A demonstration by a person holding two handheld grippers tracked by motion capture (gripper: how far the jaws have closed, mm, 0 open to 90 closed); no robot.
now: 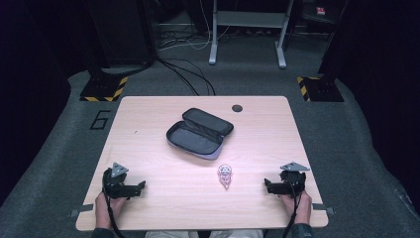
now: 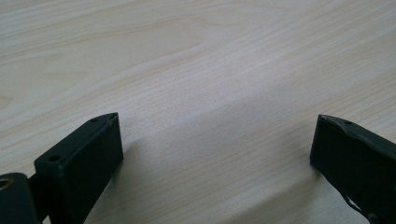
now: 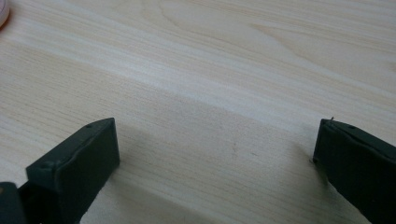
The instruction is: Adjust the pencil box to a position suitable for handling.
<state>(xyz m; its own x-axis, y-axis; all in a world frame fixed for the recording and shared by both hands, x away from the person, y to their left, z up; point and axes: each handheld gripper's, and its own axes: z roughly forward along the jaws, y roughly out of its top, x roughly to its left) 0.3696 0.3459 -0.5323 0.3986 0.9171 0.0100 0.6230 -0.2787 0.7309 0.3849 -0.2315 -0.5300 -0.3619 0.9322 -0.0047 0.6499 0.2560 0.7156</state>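
Item 1, left tongs (image 1: 140, 186): at seven o'clock on the table (image 1: 148, 129), held low in the person's left hand (image 1: 106, 204). In the left gripper view we see the two black jaws spread wide over bare wood grain, nothing between them. We judge this a rest pose, clear of the work and pointed inward toward the middle.

Item 2, pencil case (image 1: 199, 133): dark, soft, unzipped and laid flat open just past the table's centre, toward twelve o'clock, its long axis running from ten to four. We read the opened lid as readiness to receive something; the inside looks empty, though its depths are too dark for us to be sure.

Item 3, small pink-and-white object (image 1: 225, 176): at six o'clock from the case, near it but apart, lying loose on the wood between the two tongs. Too small for us to name. We take it as the piece meant for the case, set where either tongs can reach it; it sits nearer the right one.

Item 4, right tongs (image 1: 268, 185): at five o'clock, in the right hand (image 1: 297, 203), mirroring the left. The right gripper view shows the jaws wide apart and empty, with a pink edge (image 3: 3, 13) at the upper left corner.

Item 5, cable hole (image 1: 237, 107): at twelve o'clock, unused.
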